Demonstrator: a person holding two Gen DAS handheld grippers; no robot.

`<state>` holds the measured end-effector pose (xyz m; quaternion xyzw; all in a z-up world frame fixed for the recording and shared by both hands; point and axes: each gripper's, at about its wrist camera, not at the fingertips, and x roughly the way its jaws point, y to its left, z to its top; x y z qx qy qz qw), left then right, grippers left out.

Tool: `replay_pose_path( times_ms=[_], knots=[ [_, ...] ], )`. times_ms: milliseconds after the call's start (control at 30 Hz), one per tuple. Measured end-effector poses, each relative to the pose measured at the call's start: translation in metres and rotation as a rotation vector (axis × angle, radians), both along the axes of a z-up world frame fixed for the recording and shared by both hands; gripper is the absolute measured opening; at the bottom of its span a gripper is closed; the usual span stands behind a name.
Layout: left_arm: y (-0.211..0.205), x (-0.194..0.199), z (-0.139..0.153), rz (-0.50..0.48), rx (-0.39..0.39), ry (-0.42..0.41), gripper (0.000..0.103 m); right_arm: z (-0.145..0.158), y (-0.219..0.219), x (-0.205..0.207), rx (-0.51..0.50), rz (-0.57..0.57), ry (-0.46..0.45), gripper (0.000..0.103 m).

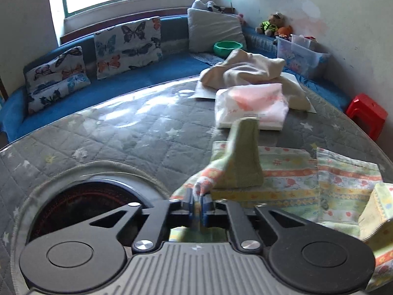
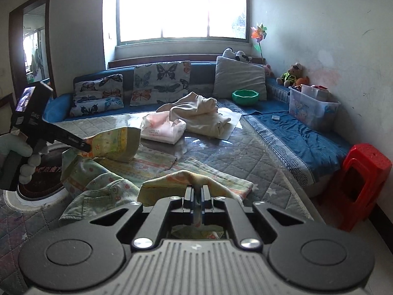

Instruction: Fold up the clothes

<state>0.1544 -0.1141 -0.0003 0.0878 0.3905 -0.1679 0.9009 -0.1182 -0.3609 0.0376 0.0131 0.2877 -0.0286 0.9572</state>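
Observation:
A small striped floral garment [image 1: 289, 182] in green, yellow and orange lies spread on the grey quilted table cover [image 1: 122, 132]. My left gripper [image 1: 198, 200] is shut on its left sleeve, which is lifted with the cuff [image 1: 243, 157] hanging up and forward. My right gripper [image 2: 197, 198] is shut on a raised fold of the same garment [image 2: 157, 164] at its right edge. The left gripper also shows in the right wrist view [image 2: 84, 146], held in a gloved hand, pinching the sleeve [image 2: 115, 143].
A white plastic packet [image 1: 250, 108] and a crumpled beige garment [image 1: 245, 71] lie on the table beyond. A round black cooktop [image 1: 83, 211] is set in the table at left. A blue sofa with butterfly cushions [image 1: 127, 46], a green bowl [image 2: 245, 96], a plastic storage box [image 2: 312, 108] and a red stool [image 2: 363, 184] surround it.

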Motion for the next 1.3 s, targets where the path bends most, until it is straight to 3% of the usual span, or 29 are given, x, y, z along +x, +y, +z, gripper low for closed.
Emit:
replay_pose_path(
  times_ms=[300, 467, 900, 1067, 1167, 1300],
  knots=[
    [0.091, -0.014, 0.017, 0.132, -0.03, -0.017, 0.005, -0.003, 0.002, 0.007, 0.007, 0.008, 0.007, 0.004],
    [0.131, -0.038, 0.019, 0.169, 0.0, -0.015, 0.005, -0.009, 0.007, 0.011, 0.023, 0.022, 0.036, 0.004],
    [0.205, -0.121, 0.014, 0.158, 0.123, 0.061, 0.005, -0.033, 0.051, 0.015, 0.018, 0.219, 0.238, 0.007],
    [0.223, -0.137, 0.002, 0.158, 0.152, 0.118, 0.013, -0.023, 0.058, 0.005, -0.03, 0.255, 0.253, 0.014],
    [0.229, -0.145, -0.004, 0.158, 0.17, 0.133, 0.021, -0.013, 0.06, -0.004, -0.065, 0.264, 0.242, 0.024],
    [0.236, -0.152, -0.004, 0.157, 0.167, 0.138, 0.026, -0.007, 0.071, -0.005, -0.092, 0.316, 0.231, 0.025]
  ],
)
